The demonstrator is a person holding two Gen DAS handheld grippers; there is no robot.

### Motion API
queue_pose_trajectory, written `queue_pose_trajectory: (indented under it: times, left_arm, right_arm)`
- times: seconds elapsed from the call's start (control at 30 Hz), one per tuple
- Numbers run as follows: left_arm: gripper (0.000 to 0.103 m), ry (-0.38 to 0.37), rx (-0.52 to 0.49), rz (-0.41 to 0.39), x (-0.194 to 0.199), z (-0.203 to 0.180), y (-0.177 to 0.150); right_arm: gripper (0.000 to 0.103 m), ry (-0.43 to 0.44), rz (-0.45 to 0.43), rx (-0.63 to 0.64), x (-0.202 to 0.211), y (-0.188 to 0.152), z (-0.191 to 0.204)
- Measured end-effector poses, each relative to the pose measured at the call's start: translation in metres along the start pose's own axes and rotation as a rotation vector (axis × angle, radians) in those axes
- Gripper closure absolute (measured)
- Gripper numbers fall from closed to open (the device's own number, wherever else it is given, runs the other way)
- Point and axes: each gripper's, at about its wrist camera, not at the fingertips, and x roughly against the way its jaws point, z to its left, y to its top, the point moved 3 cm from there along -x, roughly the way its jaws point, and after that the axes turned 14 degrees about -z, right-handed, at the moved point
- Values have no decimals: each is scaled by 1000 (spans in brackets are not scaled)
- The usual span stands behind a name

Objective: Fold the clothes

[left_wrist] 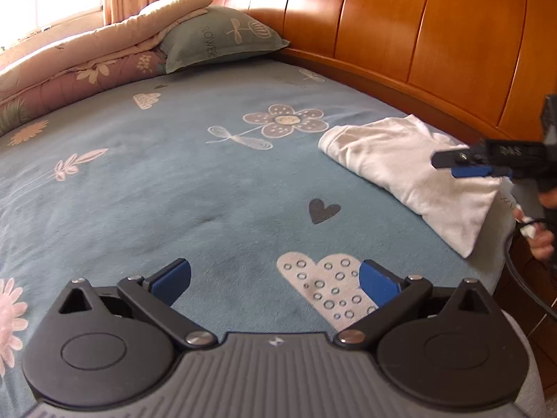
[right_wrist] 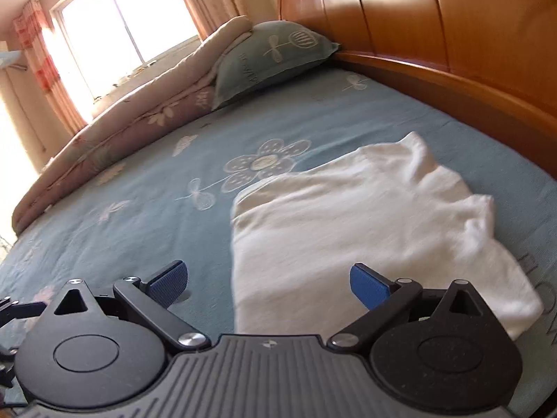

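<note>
White shirt (right_wrist: 365, 233), folded into a rough bundle, flat on the blue sheet (left_wrist: 174, 181) near the headboard (left_wrist: 417, 45) and close to the bed's edge. Far corner bunched up; inner layers and any print hidden by the fold. Blurred in the right wrist view, near edge cut off behind the tool body.

Left gripper (left_wrist: 275, 278): jaws spread wide, nothing between them, over bare sheet and a spotted heart print, well apart from the shirt.

Right gripper (right_wrist: 269, 284): jaws wide apart, nothing gripped, just over the shirt's near end; contact with the cloth hard to judge. Seen side-on in the left wrist view, mostly cut off by the frame edge, with a hand (left_wrist: 544, 240) only partly visible and a cable trailing down.

Pillow (left_wrist: 222, 38) and rolled quilt (left_wrist: 87, 66) at the far side; window (right_wrist: 122, 17) blown out by glare, nothing readable outside.
</note>
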Motion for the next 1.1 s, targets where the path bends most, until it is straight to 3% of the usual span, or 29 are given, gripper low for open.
queue_pose_trajectory:
  times: [0.2, 0.6, 0.87, 1.03, 1.1]
  left_arm:
    - [1, -19, -5, 5, 13, -7, -1]
    - [1, -4, -60, -15, 23, -23, 2]
    - [1, 18, -75, -2, 13, -22, -2]
    - [1, 21, -98, -11, 7, -26, -1]
    - [1, 17, -100, -12, 4, -28, -1]
  right_arm:
    - [0, -35, 110, -23, 18, -43, 23]
    - [0, -249, 35, 33, 30, -24, 12]
    - [0, -320, 35, 23, 23, -27, -15]
    - [0, -298, -66, 25, 30, -14, -31]
    - [0, -313, -69, 10, 26, -11, -42]
